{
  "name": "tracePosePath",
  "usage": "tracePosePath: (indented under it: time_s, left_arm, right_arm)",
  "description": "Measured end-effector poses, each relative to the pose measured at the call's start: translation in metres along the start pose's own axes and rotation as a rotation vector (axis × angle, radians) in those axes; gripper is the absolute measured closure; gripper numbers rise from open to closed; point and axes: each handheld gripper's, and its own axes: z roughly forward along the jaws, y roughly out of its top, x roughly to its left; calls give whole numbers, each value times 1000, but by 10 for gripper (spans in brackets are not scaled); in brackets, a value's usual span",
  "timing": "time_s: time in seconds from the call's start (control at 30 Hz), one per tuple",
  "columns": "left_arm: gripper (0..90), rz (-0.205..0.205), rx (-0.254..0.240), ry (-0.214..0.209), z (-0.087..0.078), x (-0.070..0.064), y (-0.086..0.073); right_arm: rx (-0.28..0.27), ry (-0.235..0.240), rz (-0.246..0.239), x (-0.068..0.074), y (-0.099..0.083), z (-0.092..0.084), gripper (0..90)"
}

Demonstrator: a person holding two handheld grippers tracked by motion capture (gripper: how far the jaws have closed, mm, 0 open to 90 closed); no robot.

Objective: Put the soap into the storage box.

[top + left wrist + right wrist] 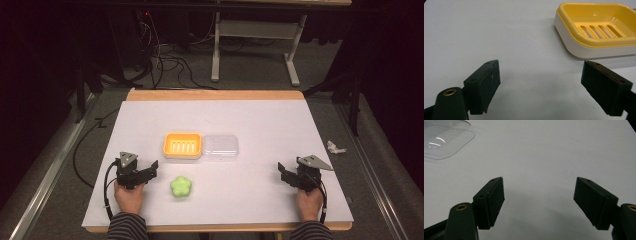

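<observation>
Start stage: both grippers' fingers released, empty. Left gripper (150, 169) nr green flower-shaped soap (181, 187); next: straddle, clench, carry to yellow soap dish (182, 145).

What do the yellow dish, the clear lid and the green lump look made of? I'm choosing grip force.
Yellow dish: glossy hard plastic, going by its highlights. Clear lid: thin see-through plastic with glints. Green lump: matte, flower-shaped, perhaps soap; too blurred to tell.

A white sheet (260, 120) is covering a wooden table (215, 94). Beyond it, black cables (167, 62) are trailing across the grey floor (250, 70) beside a pale desk frame (257, 35), darkness surrounding everything.
</observation>
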Motion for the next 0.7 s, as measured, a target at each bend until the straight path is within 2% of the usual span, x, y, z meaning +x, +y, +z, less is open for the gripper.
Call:
tracePosePath:
  time_s: [0.53, 0.63, 0.7]
  left_arm:
    - [177, -3, 7, -5, 0, 0, 0]
    - [169, -19, -12, -18, -4, 1, 1]
    - [170, -48, -21, -23, -5, 2, 3]
  right_arm:
    - [-1, 3, 1, 0, 0, 0, 251]
    - [2, 0, 2, 0, 0, 0, 250]
    - [0, -3, 10, 0, 0, 0, 250]
